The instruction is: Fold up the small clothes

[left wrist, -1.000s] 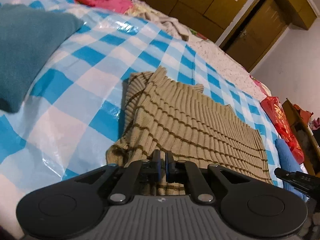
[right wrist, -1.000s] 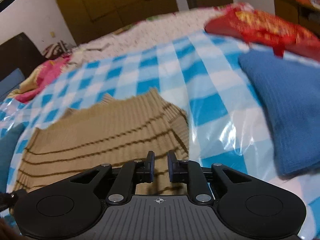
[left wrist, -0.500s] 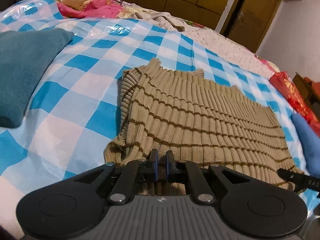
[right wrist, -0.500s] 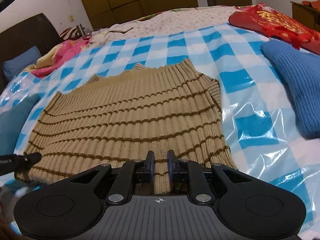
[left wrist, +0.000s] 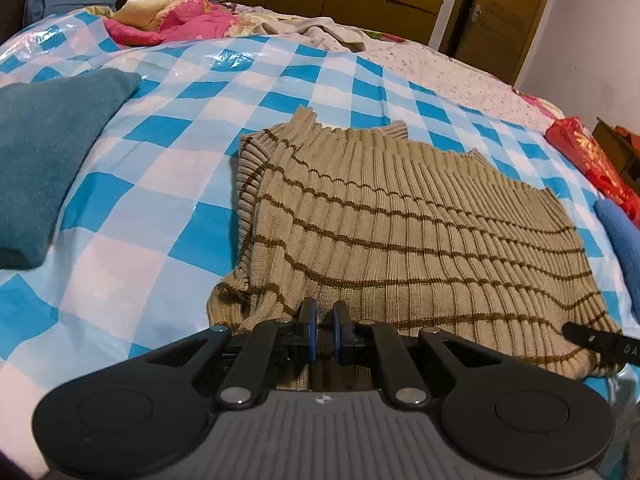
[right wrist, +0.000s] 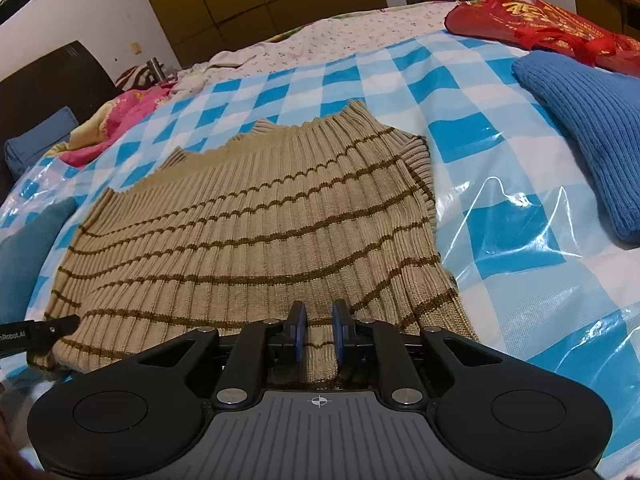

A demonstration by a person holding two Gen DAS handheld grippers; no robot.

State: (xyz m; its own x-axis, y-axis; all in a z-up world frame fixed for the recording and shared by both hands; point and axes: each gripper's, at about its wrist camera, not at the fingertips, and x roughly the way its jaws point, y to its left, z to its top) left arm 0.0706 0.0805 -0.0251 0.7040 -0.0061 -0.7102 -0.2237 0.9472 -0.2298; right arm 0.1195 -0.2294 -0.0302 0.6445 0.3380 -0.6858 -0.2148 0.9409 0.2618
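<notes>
Two narrowly parted blue pads front the left gripper (left wrist: 322, 330) in the left wrist view, with a fold of the striped beige sweater (left wrist: 408, 240) running between them at its near hem; the gap is slim and the knit fills it, so the left gripper looks clamped on the fabric. The sweater lies flat in the middle of the bed, on a blue-and-white checked plastic sheet (left wrist: 168, 168), its ribbed collar pointing toward the far edge. Its left side is bunched into a small heap just beside the gripper. A teal folded garment (left wrist: 44, 160) sits near the left edge of the bed, well apart from the sweater, and pink bedding (left wrist: 180, 20) is piled at the far left corner. The black tip of the right gripper (left wrist: 592, 340) shows at the sweater's near right corner. In the right wrist view, the right gripper (right wrist: 318, 334) stands with its pads set a little wider, a strip of the sweater's (right wrist: 260, 232) near hem passing up between them; whether the pads press the cloth or merely flank it cannot be told. A blue knitted garment (right wrist: 592, 128) lies by the right edge of the bed, apart from the sweater, with a red bag (right wrist: 532, 20) beyond it. The left gripper's tip (right wrist: 44, 330) touches the sweater's near left corner.
</notes>
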